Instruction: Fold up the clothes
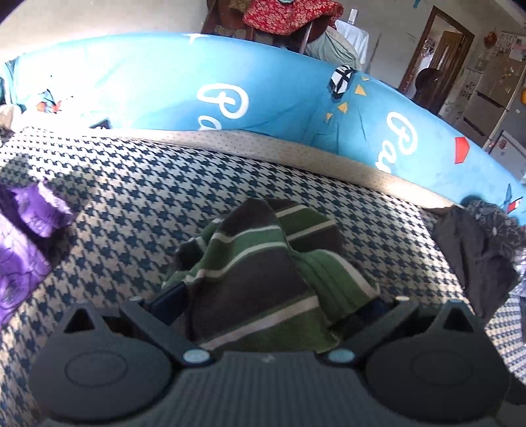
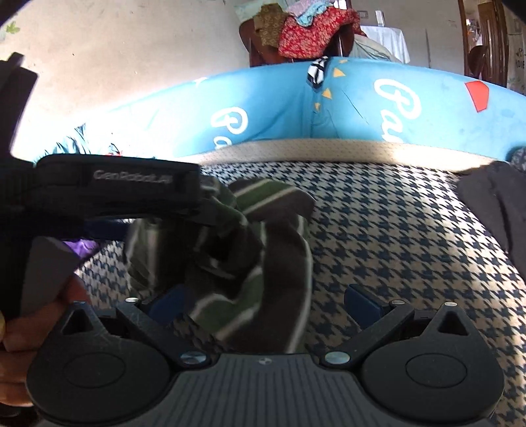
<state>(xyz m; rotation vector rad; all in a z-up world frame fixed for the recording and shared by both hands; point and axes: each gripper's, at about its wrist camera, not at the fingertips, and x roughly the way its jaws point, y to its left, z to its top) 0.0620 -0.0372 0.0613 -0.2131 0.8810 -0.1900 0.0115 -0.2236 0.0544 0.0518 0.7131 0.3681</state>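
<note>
A green, grey and white striped garment (image 1: 256, 272) is bunched on the houndstooth sofa seat (image 1: 131, 197). It fills the space between the fingers of my left gripper (image 1: 271, 305), whose blue pads (image 1: 171, 300) stand wide apart, so the gripper is open. In the right wrist view the left gripper's black body (image 2: 115, 187) sits at the left, with the striped garment (image 2: 263, 262) draped down from its front. My right gripper (image 2: 263, 302) is open, and a hanging fold of the garment lies between its fingers, nearer the left pad (image 2: 169, 300).
A purple garment (image 1: 19, 256) lies at the left of the seat and a dark grey one (image 1: 476, 256) at the right. A blue printed backrest (image 1: 164, 82) bounds the far side. Behind it stands a chair piled with red cloth (image 1: 289, 16). A hand (image 2: 19, 328) holds the left gripper.
</note>
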